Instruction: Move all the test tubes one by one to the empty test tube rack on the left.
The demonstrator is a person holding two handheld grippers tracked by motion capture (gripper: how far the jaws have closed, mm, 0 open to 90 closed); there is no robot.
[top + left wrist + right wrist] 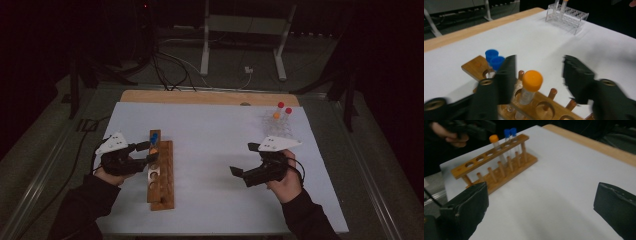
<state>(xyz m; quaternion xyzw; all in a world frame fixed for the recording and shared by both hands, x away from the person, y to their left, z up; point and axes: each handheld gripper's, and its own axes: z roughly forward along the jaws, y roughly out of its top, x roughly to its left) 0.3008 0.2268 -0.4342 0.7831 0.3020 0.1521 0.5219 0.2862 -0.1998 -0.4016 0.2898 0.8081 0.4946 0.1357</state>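
Orange-capped tube [530,86] standing upright in wooden rack [161,172], rack running lengthwise away from person; left gripper [539,75] fingers spread around tube, right gripper [241,161] fingers gaping over bare tabletop [215,150].

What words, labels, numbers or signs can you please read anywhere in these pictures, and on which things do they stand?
None can be read.
The wooden test tube rack, the orange-capped tube, the blue-capped tubes and the clear plastic rack show no lettering.
The left tongs and right tongs show none either.

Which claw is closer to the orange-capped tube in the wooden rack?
Left. The left claw is open right around the orange-capped tube; the right claw hangs open over bare table well away.
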